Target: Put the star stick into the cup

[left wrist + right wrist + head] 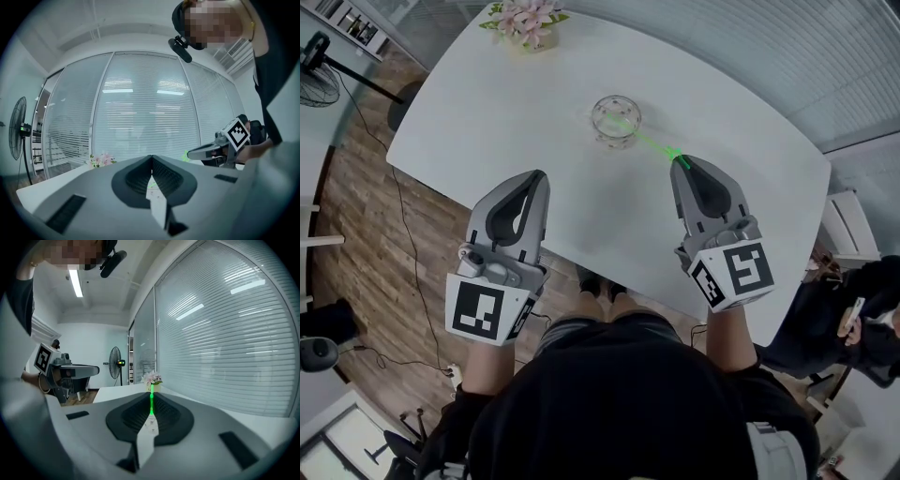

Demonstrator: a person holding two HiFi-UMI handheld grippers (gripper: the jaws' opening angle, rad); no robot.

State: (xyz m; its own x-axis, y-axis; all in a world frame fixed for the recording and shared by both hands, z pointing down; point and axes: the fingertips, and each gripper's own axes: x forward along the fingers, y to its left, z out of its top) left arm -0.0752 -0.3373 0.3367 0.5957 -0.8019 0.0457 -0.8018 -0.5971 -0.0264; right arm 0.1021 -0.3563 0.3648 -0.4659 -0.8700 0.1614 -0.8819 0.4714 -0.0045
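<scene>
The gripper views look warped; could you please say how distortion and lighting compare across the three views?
Head view: even light, soft shadows on the table, little warping; left gripper view: strong fisheye, dark corners, bowed blinds; right gripper view: same fisheye, star stick glowing green.

An office meeting room: white table (534, 122), blind-covered glass walls (140, 108), standing fan (115, 363).

A white table (506, 112) stands on a wood-plank floor (366, 253), with a pot of pink flowers (525, 22) at its far edge. Beyond the table, glass walls carry closed blinds (145, 108). A standing fan (115, 363) stands off the table's far left end, and a strip light (75, 283) glows overhead.
</scene>
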